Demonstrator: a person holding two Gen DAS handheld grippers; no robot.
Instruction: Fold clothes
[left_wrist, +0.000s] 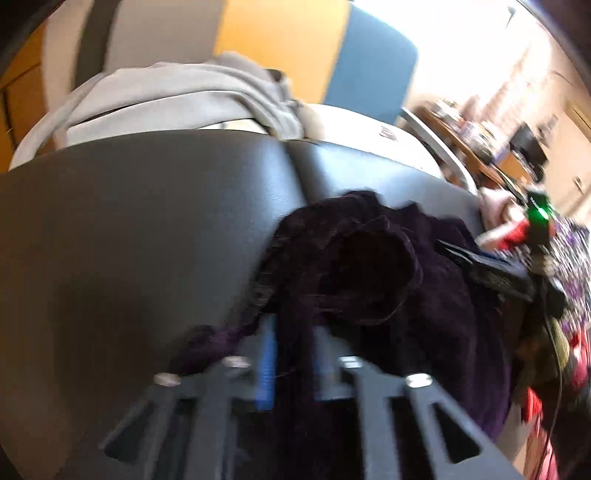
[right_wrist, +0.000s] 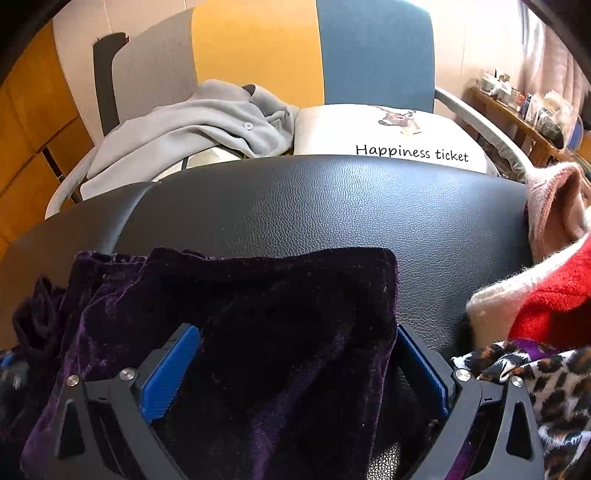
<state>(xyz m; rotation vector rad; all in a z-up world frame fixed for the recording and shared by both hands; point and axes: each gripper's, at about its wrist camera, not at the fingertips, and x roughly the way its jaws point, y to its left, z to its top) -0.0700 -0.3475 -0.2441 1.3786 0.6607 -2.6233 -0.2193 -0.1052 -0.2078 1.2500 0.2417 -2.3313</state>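
Note:
A dark purple velvet garment (right_wrist: 258, 317) lies on a black leather surface (right_wrist: 314, 206). My right gripper (right_wrist: 295, 354) is open, its blue pads (right_wrist: 170, 373) wide apart on either side of the cloth, which drapes over it. In the left wrist view my left gripper (left_wrist: 293, 350) is shut on the same purple garment (left_wrist: 369, 266), with cloth pinched between the blue pads (left_wrist: 266, 369). The right gripper's black body (left_wrist: 498, 273) shows at the right of that view, which is blurred.
A grey garment (right_wrist: 192, 129) lies on a chair behind the leather surface, next to a white cushion (right_wrist: 388, 136) printed "Happiness ticket". Pink, red (right_wrist: 554, 295) and leopard-print (right_wrist: 546, 387) clothes are piled at the right. A cluttered shelf (right_wrist: 517, 103) stands far right.

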